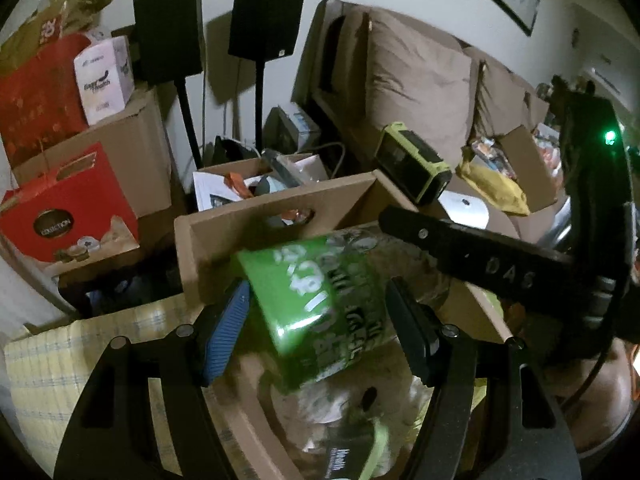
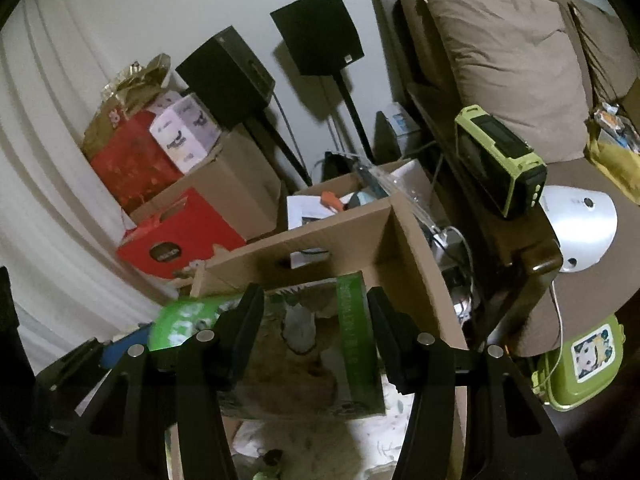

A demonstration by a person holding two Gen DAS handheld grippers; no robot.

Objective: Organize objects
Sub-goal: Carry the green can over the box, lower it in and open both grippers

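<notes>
My left gripper (image 1: 316,328) is shut on a green and white packet (image 1: 320,304), held tilted over an open cardboard box (image 1: 224,240). My right gripper (image 2: 316,340) is shut on a flat pack with a green spine (image 2: 352,344), held above the same box (image 2: 412,248). The right gripper's black arm (image 1: 480,256) crosses the left wrist view just right of the packet. The green packet also shows at the left in the right wrist view (image 2: 180,320). White crumpled items (image 1: 352,404) lie inside the box.
Red gift boxes (image 1: 68,216) and a larger cardboard box (image 1: 132,152) stack at the left. Two black speakers on stands (image 1: 264,20) stand by the wall. A sofa with brown cushions (image 2: 512,52), a lime-framed device (image 2: 500,160) and a green lunch box (image 2: 580,360) are at the right.
</notes>
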